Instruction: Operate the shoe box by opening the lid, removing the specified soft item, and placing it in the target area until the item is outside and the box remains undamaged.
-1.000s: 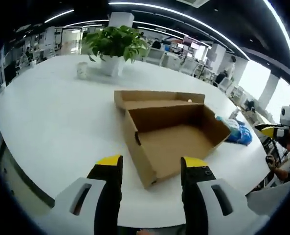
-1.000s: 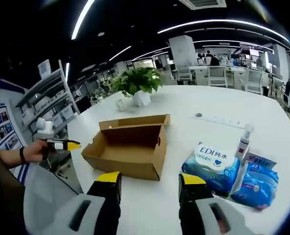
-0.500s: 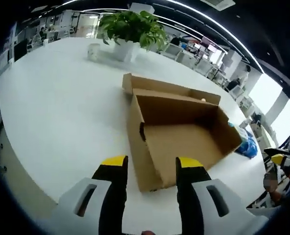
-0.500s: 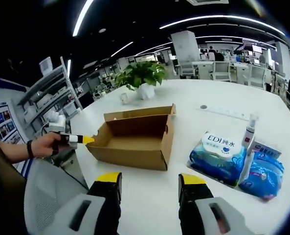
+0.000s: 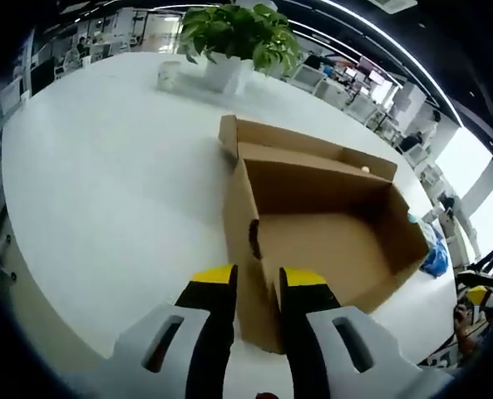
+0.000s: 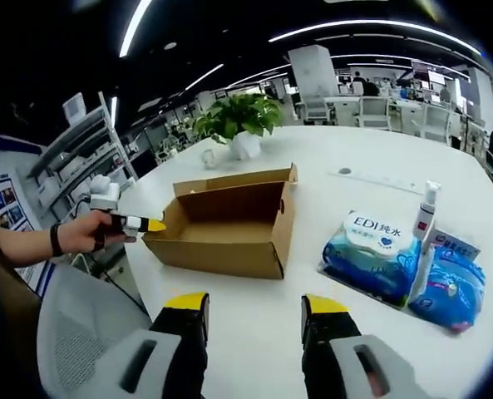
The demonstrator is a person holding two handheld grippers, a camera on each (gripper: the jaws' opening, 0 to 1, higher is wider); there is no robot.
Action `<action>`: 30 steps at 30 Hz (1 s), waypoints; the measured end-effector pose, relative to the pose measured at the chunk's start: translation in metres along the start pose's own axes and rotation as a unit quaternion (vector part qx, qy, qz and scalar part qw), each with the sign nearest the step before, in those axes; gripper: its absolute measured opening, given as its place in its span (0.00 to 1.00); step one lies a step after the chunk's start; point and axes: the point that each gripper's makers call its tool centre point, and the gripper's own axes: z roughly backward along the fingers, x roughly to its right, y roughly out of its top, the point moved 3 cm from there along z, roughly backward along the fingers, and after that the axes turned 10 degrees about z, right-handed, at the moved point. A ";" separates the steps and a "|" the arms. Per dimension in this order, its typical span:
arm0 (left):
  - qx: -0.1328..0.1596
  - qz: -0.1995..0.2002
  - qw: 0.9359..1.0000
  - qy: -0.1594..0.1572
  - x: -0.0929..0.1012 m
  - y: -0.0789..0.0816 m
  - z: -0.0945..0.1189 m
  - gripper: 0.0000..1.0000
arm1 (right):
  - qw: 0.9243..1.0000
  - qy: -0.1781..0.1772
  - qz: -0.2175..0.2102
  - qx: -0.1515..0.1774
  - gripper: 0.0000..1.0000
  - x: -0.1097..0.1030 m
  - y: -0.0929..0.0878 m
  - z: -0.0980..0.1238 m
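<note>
The brown cardboard shoe box (image 5: 329, 233) lies on the white table (image 5: 105, 183), its lid folded back flat behind it and its inside bare. My left gripper (image 5: 258, 278) has its jaws narrowed onto the near corner wall, with the cardboard filling the gap. In the right gripper view a hand holds that left gripper (image 6: 142, 224) at the shoe box's (image 6: 221, 229) left corner. A blue soft wipes pack (image 6: 371, 253) lies on the table to the box's right. My right gripper (image 6: 250, 307) hovers open over bare table, short of the box.
A second blue pack (image 6: 450, 291) and a white spray bottle (image 6: 425, 224) lie beside the wipes. A potted plant (image 5: 238, 33) and a white cup (image 5: 170, 75) stand at the far side. A grey chair (image 6: 80, 332) sits by the table's (image 6: 254, 332) near edge.
My left gripper moved forward to the box's near corner and its jaws drew close together around the wall. The right gripper stayed open and barely shifted.
</note>
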 end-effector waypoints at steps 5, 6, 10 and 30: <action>-0.004 0.012 1.000 0.016 -0.002 -0.005 -0.004 0.16 | 1.000 -0.012 -0.007 0.003 0.36 0.008 0.010 -0.007; -0.002 0.015 1.000 0.017 -0.001 -0.005 -0.002 0.15 | 1.000 -0.012 -0.008 0.004 0.36 0.009 0.012 -0.010; 0.008 0.017 0.999 0.030 0.001 -0.004 0.001 0.13 | 1.000 -0.002 -0.002 0.002 0.36 0.008 0.022 -0.021; 0.025 0.019 0.998 0.057 -0.004 -0.001 0.002 0.08 | 0.999 -0.021 -0.026 0.015 0.33 0.048 0.100 -0.082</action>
